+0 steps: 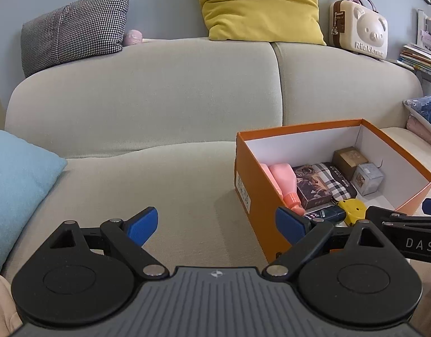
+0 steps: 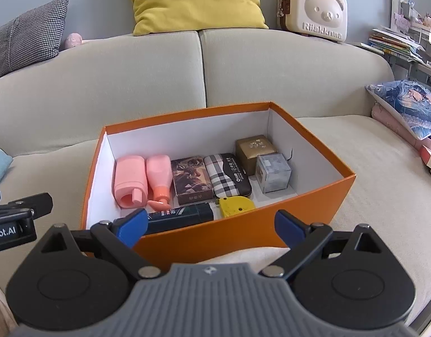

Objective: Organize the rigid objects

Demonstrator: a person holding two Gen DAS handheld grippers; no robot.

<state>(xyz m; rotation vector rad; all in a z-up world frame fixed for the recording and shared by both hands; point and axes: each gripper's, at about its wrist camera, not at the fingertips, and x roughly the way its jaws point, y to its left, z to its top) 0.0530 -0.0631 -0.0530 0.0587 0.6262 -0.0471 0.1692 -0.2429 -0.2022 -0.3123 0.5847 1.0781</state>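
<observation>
Orange cardboard box (image 2: pixel 243 233) sits open on the beige sofa (image 2: pixel 356 168), taking up the middle of the right wrist view and the lower right of the left wrist view. All the rigid stuff is inside it, lined up along the white floor. From the left side of the frame: a pink capped bottle (image 2: pixel 129 179) lying down, touching a second pink bottle with an orange cap (image 2: pixel 158 177), then a dark picture-printed card box (image 2: pixel 190 178), a plaid case (image 2: pixel 229 175), and toward the right a gold cube box (image 2: pixel 254 148) with a silvery cube (image 2: pixel 273 172) just in front of it. Nearer the front wall there's a dark green tube-shaped thing (image 2: pixel 181 216) lying on its side and a yellow tape measure (image 2: pixel 235 205) beside it.

Right gripper (image 2: pixel 211 226) hangs low at the bottom centre of its frame, just short of the box's front wall, blue pads (image 2: pixel 132 226) spread wide with nothing between them. Left gripper (image 1: pixel 216 223) is over bare sofa cushion to the left of the box, also spread wide and empty.

Background, top of frame: yellow pillow (image 2: pixel 195 0), houndstooth pillow (image 1: pixel 74 31), and a cream bear-face case (image 2: pixel 313 8) up on the sofa back. Light blue cushion (image 1: pixel 15 185) at the left edge of the left view.
</observation>
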